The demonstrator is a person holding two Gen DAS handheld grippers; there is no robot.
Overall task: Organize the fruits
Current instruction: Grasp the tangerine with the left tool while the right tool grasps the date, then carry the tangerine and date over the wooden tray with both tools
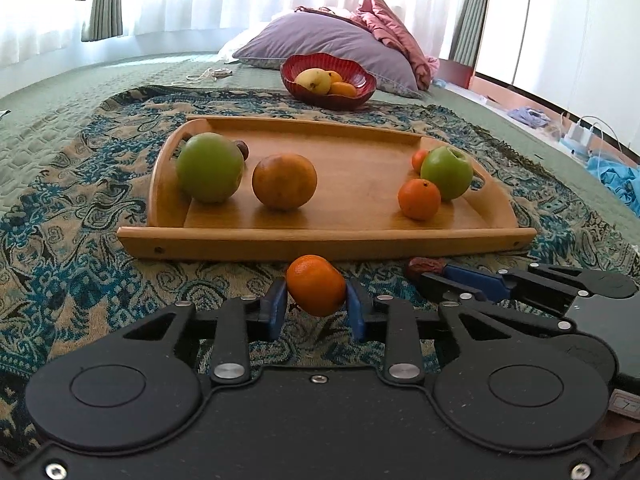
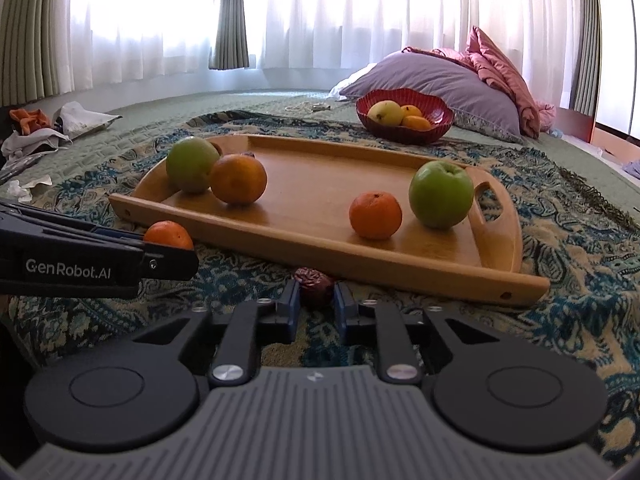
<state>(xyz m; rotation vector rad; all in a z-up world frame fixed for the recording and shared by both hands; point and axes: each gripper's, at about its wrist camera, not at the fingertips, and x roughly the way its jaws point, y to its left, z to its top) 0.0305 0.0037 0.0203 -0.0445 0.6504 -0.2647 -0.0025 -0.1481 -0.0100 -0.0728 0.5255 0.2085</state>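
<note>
The left hand-held gripper (image 1: 316, 300) held a small orange mandarin (image 1: 316, 285) between its blue pads, just short of the near rim of the wooden tray (image 1: 320, 242) on the patterned bedspread (image 1: 80, 272). The right hand-held gripper (image 2: 316, 300) was closed narrowly around a wrinkled dark-red date (image 2: 314, 282). Both fruits seemed gripped for sorting, probably toward the red ribbed bowl (image 1: 360, 92) beyond the tray.

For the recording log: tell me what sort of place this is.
Most likely a bedroom, with the work done on a bed. A quilted green bedspread covers the surface, a large purple pillow lies at the far end, and sheer white window curtains hang behind.
</note>
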